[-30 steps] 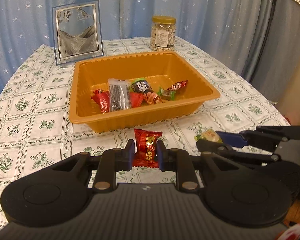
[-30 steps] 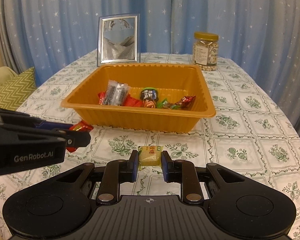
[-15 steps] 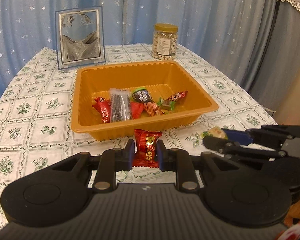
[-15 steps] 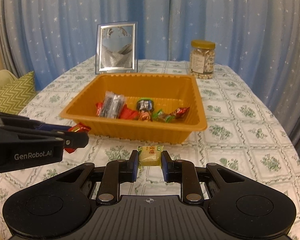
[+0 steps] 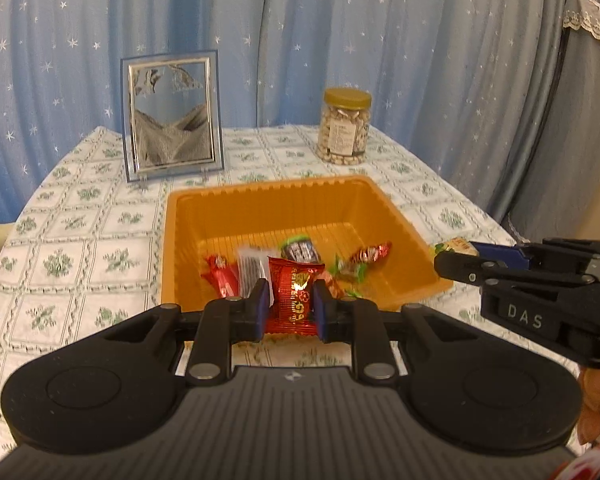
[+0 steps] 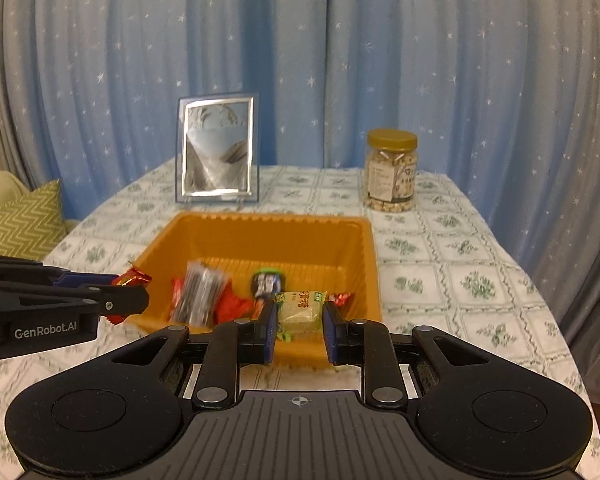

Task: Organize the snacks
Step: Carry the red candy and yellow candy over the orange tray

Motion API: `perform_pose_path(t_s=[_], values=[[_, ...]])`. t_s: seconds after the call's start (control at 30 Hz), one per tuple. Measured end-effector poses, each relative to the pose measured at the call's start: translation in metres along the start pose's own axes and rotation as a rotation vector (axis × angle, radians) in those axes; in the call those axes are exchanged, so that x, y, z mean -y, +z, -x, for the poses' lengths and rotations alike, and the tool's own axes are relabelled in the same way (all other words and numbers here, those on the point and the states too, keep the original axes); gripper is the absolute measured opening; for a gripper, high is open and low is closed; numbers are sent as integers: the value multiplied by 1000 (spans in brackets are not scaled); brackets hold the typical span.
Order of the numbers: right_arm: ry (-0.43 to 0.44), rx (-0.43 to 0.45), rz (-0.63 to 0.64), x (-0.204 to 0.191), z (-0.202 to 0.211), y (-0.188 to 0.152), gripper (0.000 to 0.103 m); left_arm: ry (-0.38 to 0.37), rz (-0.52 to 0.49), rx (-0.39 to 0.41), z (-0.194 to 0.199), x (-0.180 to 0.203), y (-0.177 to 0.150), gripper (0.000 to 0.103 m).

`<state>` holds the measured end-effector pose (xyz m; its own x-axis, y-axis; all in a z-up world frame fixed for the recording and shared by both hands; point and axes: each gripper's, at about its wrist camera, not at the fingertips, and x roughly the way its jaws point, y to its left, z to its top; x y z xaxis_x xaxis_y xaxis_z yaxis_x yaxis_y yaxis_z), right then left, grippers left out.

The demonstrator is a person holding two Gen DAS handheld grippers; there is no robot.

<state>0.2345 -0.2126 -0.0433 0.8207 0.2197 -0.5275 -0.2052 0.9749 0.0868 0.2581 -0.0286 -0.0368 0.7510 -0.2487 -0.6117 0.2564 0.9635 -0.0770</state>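
My left gripper is shut on a red snack packet and holds it in the air at the near edge of the orange tray. My right gripper is shut on a pale yellow-green candy packet, also held near the tray's near rim. The tray holds several wrapped snacks, among them a clear dark-striped packet and a red wrapper. Each gripper shows in the other's view: the right one at the tray's right corner, the left one at its left side.
A framed sand picture and a jar of nuts with a gold lid stand behind the tray on the flowered tablecloth. Blue starred curtains hang behind. A green zigzag cushion lies off the table's left.
Both grippers have risen from the tablecloth with their packets and moved forward toward the tray; the packets now hang at its near rim.
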Motion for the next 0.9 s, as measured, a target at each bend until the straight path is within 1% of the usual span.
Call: perform_pose_path(t_s=[0.33, 0.9], values=[[11, -1, -6, 0, -22, 16, 24, 26, 40, 15, -18, -15, 26, 21], [23, -31, -29, 8, -67, 34, 24, 48, 84, -14, -59, -35, 46, 21]])
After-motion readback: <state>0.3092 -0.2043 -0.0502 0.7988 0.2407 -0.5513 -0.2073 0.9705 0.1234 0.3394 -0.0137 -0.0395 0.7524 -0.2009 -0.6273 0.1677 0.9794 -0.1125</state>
